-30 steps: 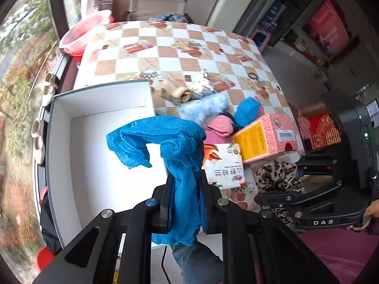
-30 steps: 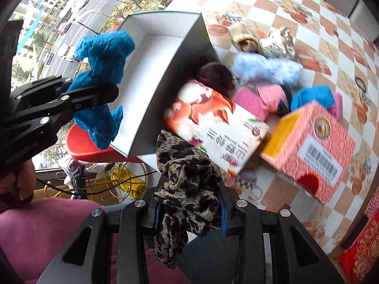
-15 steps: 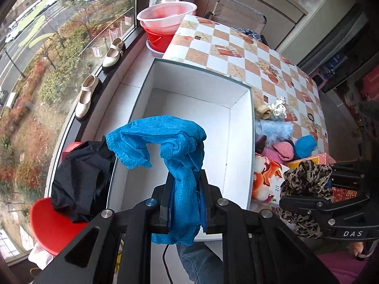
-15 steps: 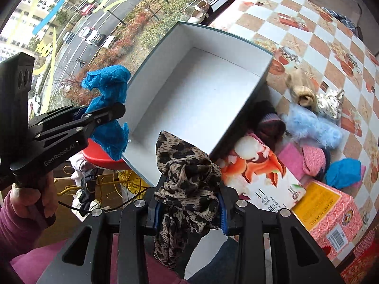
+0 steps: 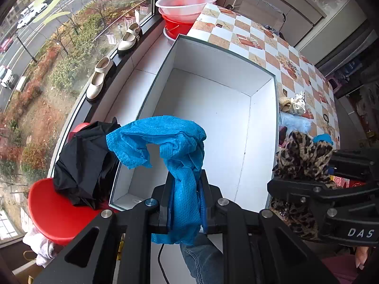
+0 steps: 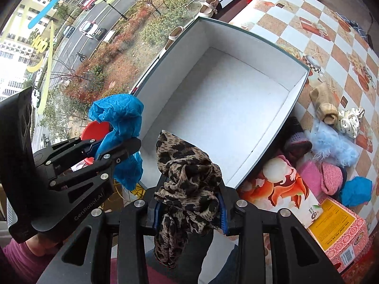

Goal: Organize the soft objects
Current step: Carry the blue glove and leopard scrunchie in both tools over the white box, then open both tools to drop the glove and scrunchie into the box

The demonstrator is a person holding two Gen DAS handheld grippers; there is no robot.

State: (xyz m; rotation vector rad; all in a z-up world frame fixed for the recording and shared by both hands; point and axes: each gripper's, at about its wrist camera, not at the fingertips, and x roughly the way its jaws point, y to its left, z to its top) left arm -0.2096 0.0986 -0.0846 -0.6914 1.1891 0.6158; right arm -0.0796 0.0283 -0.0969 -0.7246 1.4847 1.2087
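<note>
My left gripper (image 5: 186, 201) is shut on a crumpled blue cloth (image 5: 170, 142), held over the near end of the white open box (image 5: 258, 142). In the right wrist view the same left gripper (image 6: 111, 146) shows at the left with the blue cloth (image 6: 118, 113). My right gripper (image 6: 188, 210) is shut on a leopard-print cloth (image 6: 187, 172), also over the box's (image 6: 279, 111) near edge. The leopard-print cloth (image 5: 305, 156) appears at the right of the left wrist view. More soft items lie beside the box: a light blue fluffy piece (image 6: 331, 144), pink knits (image 6: 329, 177), a blue one (image 6: 355, 190).
The box sits on a checked tablecloth (image 5: 248, 33). Cartons stand near it: an orange-and-white one (image 6: 284, 189) and a pink-and-yellow one (image 6: 338, 232). A red stool (image 5: 52, 210) with a black garment (image 5: 83, 163), shoes (image 5: 99, 78) on the sill and red basins (image 5: 184, 2) are at the window side.
Both grippers have swung toward the window side with their cloths, so the box now fills the middle of both views. The left one also rolled. Both grips are unchanged.
</note>
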